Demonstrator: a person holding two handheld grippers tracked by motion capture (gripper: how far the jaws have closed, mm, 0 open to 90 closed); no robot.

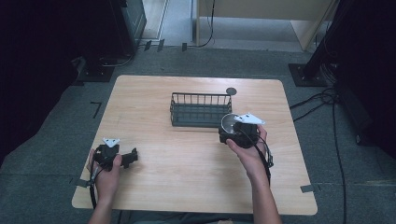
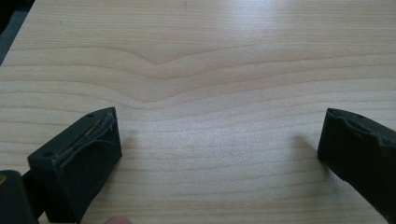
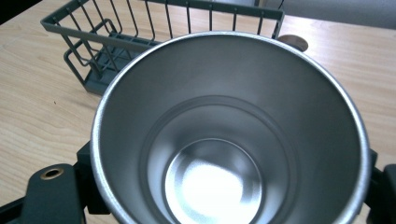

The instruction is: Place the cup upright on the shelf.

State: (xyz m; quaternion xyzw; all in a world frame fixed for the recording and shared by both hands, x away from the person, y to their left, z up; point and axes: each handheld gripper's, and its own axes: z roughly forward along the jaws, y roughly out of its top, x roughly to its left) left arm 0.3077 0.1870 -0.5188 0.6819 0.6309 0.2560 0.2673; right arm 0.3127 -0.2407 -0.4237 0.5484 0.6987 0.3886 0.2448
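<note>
My right gripper (image 1: 232, 132) is shut on a shiny steel cup (image 1: 229, 122), held just above the table beside the right front corner of a dark wire basket (image 1: 200, 109). In the right gripper view the cup (image 3: 224, 140) is empty with its mouth facing the camera. A black finger (image 3: 86, 182) presses against its outer wall, and the basket (image 3: 116, 42) lies behind it. My left gripper (image 1: 133, 157) rests low at the table's front left. In its own view the left gripper (image 2: 219, 135) stands open, with only bare wood between its fingers (image 2: 88, 154).
The basket holds nothing that I can see. A small round disc (image 1: 231, 91) lies on the wooden table (image 1: 187, 177) just behind the basket's right end. Dark stands and cables surround the table on the grey floor.
</note>
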